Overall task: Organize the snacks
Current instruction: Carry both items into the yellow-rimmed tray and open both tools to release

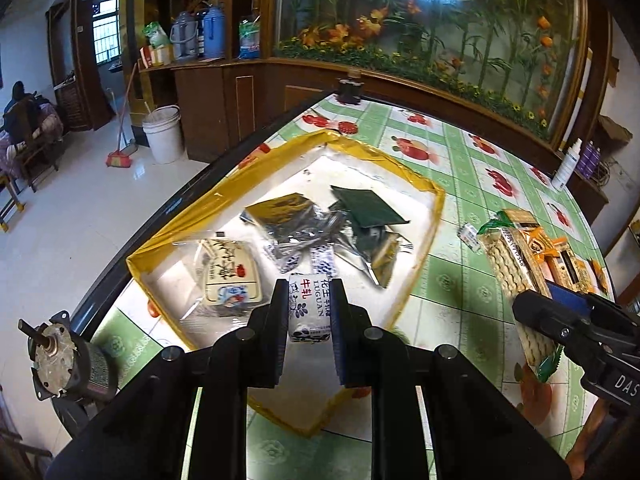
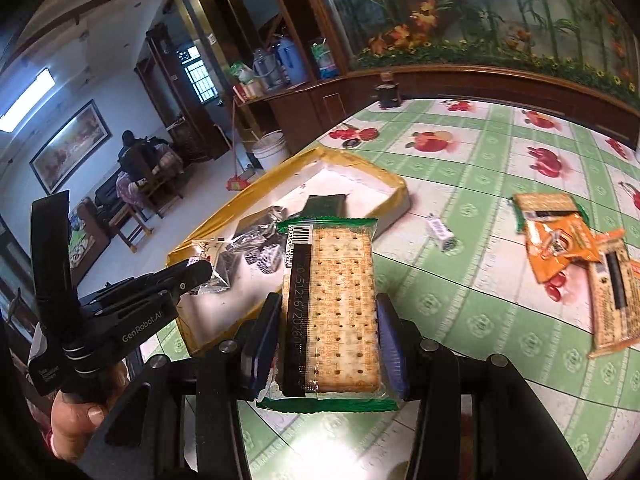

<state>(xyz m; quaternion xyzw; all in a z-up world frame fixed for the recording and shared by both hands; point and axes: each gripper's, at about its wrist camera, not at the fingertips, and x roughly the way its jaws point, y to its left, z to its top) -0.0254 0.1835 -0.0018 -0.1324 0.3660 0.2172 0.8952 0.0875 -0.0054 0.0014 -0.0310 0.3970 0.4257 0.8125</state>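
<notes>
Gripping a nougat candy (image 1: 309, 309) and cracker pack (image 2: 332, 312), both tools hover by the snack-filled tray (image 1: 420, 184).

I see daylight glaring off the white floor (image 1: 80, 208) and tray (image 1: 360, 168); fisheye bends the edges, corners black, slight blur.

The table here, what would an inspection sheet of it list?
Surface: table under green fruit-print cloth.
Job's things: yellow-edged tray holding wrapped snacks; cracker packs loose outside it.
Clutter: small motor, white bottle.
Grippers: left gripper shut on nougat candy; right gripper shut on cracker pack.
Cables: nothing seen.
Surroundings: white bucket, broom, seated person.
</notes>
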